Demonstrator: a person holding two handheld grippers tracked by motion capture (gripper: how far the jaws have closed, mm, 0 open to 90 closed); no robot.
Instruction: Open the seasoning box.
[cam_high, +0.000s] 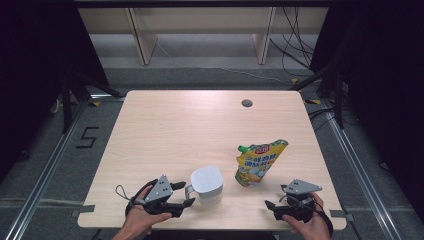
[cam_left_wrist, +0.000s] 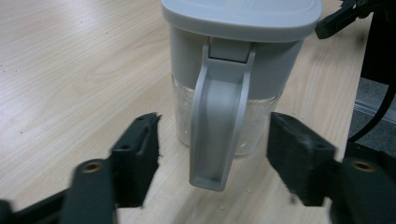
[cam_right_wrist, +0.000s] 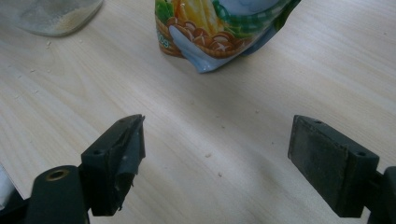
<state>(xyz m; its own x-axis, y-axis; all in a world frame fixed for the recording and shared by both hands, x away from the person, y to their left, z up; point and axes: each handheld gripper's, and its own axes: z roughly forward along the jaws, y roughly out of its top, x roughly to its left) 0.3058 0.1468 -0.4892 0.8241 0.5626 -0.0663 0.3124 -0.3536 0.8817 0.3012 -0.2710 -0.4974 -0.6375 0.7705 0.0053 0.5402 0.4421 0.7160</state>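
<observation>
A grey-lidded clear jug (cam_high: 207, 184) holding pale grains stands near the table's front edge, its handle (cam_left_wrist: 218, 121) turned toward my left gripper (cam_high: 184, 194). That gripper (cam_left_wrist: 212, 156) is open, with a jaw on either side of the handle and neither touching it. A yellow and green spouted pouch (cam_high: 259, 161) stands upright to the jug's right. My right gripper (cam_high: 276, 206) is open near the front right edge, short of the pouch (cam_right_wrist: 219, 28), with bare wood between its jaws (cam_right_wrist: 217, 158).
The wooden table (cam_high: 200, 125) has a round cable hole (cam_high: 246, 103) at the back right. Small crumbs (cam_right_wrist: 208, 155) lie scattered on the wood near the pouch. Black stands and cables sit on the floor beyond the table's sides.
</observation>
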